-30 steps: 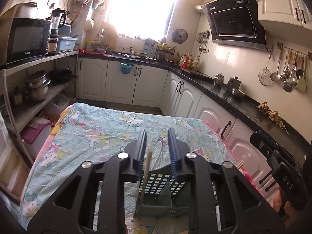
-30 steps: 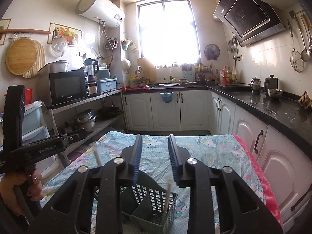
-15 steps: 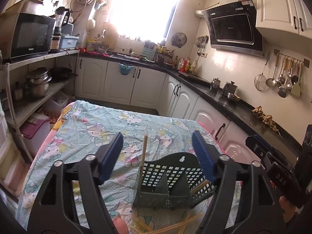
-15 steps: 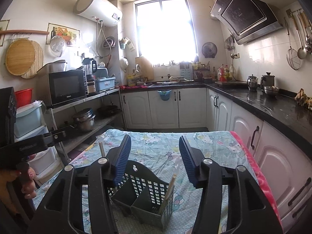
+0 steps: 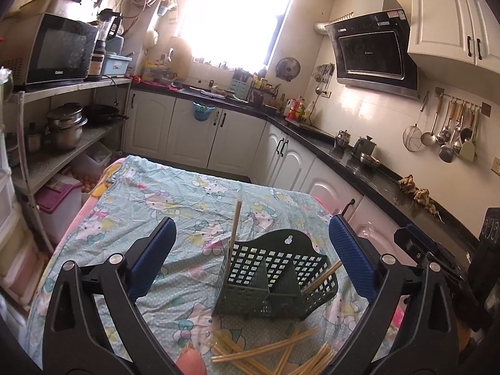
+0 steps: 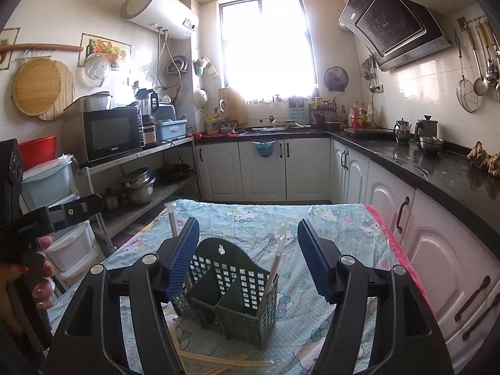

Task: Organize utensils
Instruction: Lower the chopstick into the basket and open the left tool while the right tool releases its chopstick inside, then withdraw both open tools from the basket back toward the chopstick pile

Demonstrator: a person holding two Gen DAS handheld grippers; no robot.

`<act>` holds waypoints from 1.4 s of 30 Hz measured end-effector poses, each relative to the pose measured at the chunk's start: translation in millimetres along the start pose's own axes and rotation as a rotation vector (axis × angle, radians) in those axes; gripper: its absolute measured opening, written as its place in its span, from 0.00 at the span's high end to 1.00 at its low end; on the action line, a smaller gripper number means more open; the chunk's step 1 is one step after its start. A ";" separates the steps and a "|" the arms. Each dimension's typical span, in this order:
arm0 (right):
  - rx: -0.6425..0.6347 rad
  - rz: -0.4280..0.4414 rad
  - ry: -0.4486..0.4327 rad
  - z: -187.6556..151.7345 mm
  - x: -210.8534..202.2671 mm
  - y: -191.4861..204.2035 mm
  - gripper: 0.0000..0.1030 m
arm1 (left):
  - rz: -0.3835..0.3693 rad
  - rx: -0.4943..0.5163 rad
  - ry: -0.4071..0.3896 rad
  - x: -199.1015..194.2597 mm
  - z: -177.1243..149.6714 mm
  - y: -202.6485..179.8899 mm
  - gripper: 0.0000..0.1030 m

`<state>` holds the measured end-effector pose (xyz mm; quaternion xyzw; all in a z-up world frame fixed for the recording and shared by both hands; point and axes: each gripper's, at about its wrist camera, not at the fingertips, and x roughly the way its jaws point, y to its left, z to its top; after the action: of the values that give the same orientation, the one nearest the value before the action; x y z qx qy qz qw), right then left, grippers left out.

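Loose chopsticks (image 5: 268,348) on the cloth ran off the bottom edge of the left wrist view; count unreadable. In the right wrist view the same pile (image 6: 218,361) was cut by the bottom edge and partly behind the gripper body. Left compartment of the green basket (image 6: 231,293) was hidden behind the blue pad (image 6: 184,261). Person's hand (image 6: 22,293) was cropped at the left edge. Pinkish blob (image 5: 190,363) at the bottom edge: too cropped to identify.
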<state>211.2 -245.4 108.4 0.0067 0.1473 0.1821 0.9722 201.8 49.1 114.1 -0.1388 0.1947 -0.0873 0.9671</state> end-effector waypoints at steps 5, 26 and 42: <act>-0.017 0.006 0.014 -6.4 -10.0 6.6 0.36 | -0.009 -0.004 0.001 -10.1 -5.9 -1.3 0.11; -0.043 0.007 0.108 -42.1 -27.0 12.1 0.35 | 0.002 -0.039 0.088 -18.1 -52.6 10.1 0.10; -0.066 0.009 0.207 -76.8 -24.9 16.9 0.35 | 0.033 -0.047 0.173 -14.1 -88.8 21.8 0.10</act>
<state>160.9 -241.6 43.2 -0.0434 0.2410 0.1910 0.9505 155.9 52.1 33.8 -0.1502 0.2816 -0.0785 0.9445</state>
